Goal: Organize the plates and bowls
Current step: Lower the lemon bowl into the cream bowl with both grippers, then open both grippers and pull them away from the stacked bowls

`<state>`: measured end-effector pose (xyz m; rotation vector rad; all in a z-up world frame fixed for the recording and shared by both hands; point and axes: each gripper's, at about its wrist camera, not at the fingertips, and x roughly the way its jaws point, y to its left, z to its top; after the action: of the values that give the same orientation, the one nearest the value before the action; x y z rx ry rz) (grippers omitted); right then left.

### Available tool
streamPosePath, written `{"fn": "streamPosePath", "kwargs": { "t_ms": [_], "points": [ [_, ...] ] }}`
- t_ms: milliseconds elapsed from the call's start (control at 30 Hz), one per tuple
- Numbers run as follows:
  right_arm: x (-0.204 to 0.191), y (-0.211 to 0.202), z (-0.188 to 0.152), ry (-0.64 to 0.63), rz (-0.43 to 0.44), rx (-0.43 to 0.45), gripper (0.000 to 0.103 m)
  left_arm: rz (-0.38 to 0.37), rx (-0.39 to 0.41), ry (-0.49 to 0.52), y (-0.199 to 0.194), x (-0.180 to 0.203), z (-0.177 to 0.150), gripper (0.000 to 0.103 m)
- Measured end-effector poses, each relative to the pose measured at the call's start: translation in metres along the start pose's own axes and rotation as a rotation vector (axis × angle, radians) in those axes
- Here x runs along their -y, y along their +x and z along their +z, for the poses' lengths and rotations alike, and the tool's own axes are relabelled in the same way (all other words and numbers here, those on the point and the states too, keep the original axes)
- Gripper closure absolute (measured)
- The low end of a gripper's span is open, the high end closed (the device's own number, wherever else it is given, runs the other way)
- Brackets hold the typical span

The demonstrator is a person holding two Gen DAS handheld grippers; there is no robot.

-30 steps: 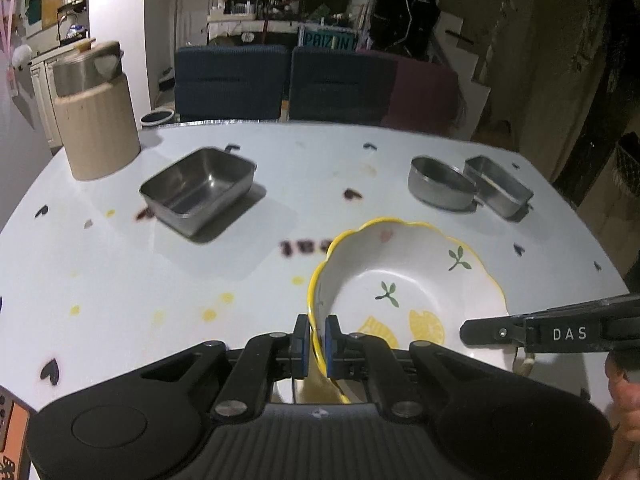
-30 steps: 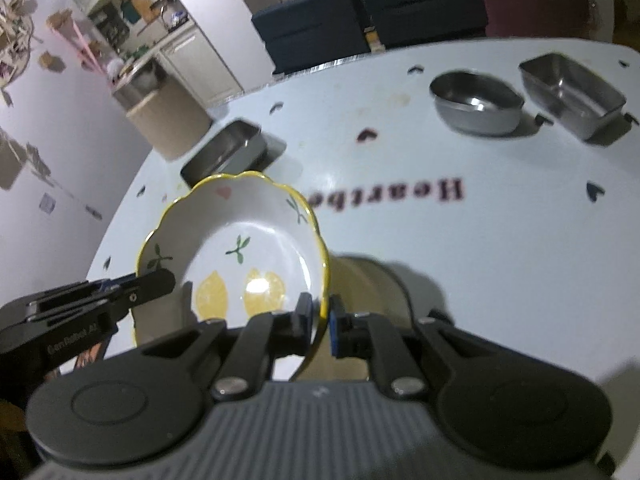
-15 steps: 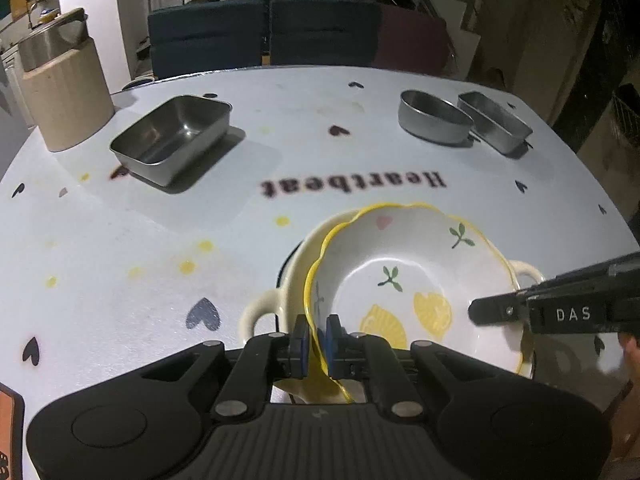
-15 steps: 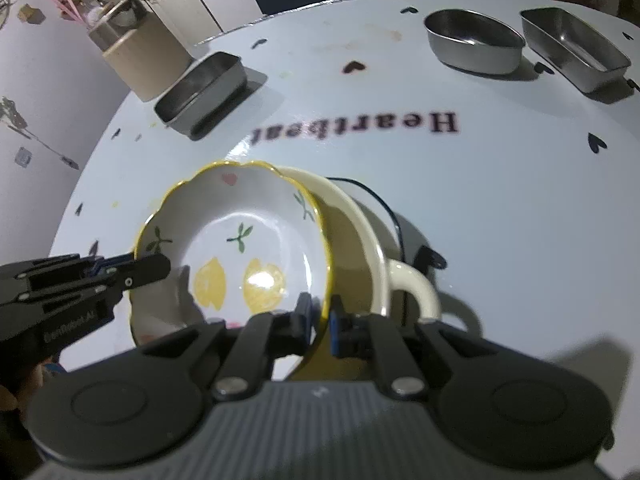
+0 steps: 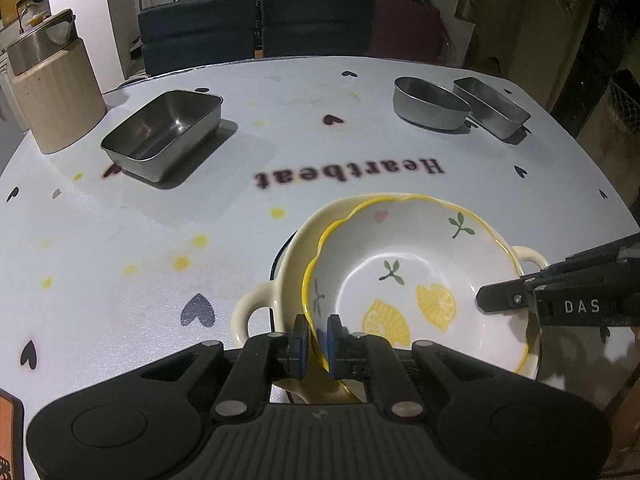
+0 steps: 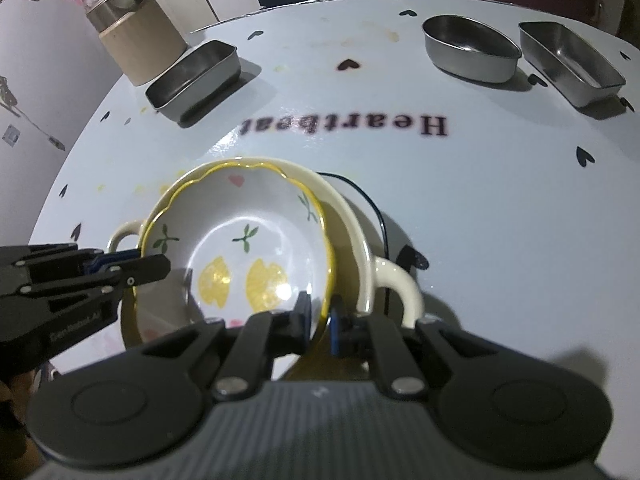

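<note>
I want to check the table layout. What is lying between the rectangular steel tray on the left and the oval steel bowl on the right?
Nothing stands between the rectangular steel tray and the oval steel bowl: only bare tablecloth with printed hearts, in both wrist views.

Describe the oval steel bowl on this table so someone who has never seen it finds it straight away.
Start at the white table printed with the word Heartbeat. Look past the H end of that word to two steel containers side by side. The oval steel bowl is the rounded one nearer the table's middle; its neighbour, the narrow steel tin, is rectangular.

Lemon bowl (image 5: 416, 276) nested in handled bowl (image 5: 256, 304) on table (image 5: 120, 240).
</note>
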<state>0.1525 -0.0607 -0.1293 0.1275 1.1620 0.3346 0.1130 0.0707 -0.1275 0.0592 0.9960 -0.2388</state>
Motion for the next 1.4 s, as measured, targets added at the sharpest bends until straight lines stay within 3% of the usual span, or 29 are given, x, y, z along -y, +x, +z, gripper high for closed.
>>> {"fn": "streamPosePath", "kwargs": {
  "t_ms": [667, 833, 1067, 1167, 1267, 1333, 1400],
  "points": [
    [0.004, 0.004, 0.008, 0.041, 0.009, -0.001, 0.09, -0.051, -0.009, -0.023, -0.002, -0.008, -0.003, 0.09],
    [0.0, 0.006, 0.01, 0.003, 0.02, -0.011, 0.081, -0.067, -0.018, -0.031, -0.003, -0.008, -0.002, 0.085],
    [0.008, -0.001, 0.007, 0.02, 0.08, 0.005, 0.071, -0.083, -0.014, 0.001, -0.009, 0.0, -0.001, 0.061],
    [0.01, -0.009, 0.009, 0.022, 0.107, 0.032, 0.061, -0.093, -0.002, 0.008, -0.014, 0.002, -0.001, 0.05],
    [0.011, -0.016, 0.008, 0.017, 0.126, 0.048, 0.052, -0.077, 0.032, 0.009, -0.023, 0.002, 0.003, 0.031],
    [0.011, -0.021, 0.009, 0.014, 0.131, 0.067, 0.037, -0.073, 0.062, -0.007, -0.029, 0.0, 0.007, 0.022],
    [0.011, -0.028, 0.011, 0.001, 0.11, 0.104, 0.034, -0.073, 0.09, -0.034, -0.034, -0.004, 0.012, 0.014]
  ]
}}
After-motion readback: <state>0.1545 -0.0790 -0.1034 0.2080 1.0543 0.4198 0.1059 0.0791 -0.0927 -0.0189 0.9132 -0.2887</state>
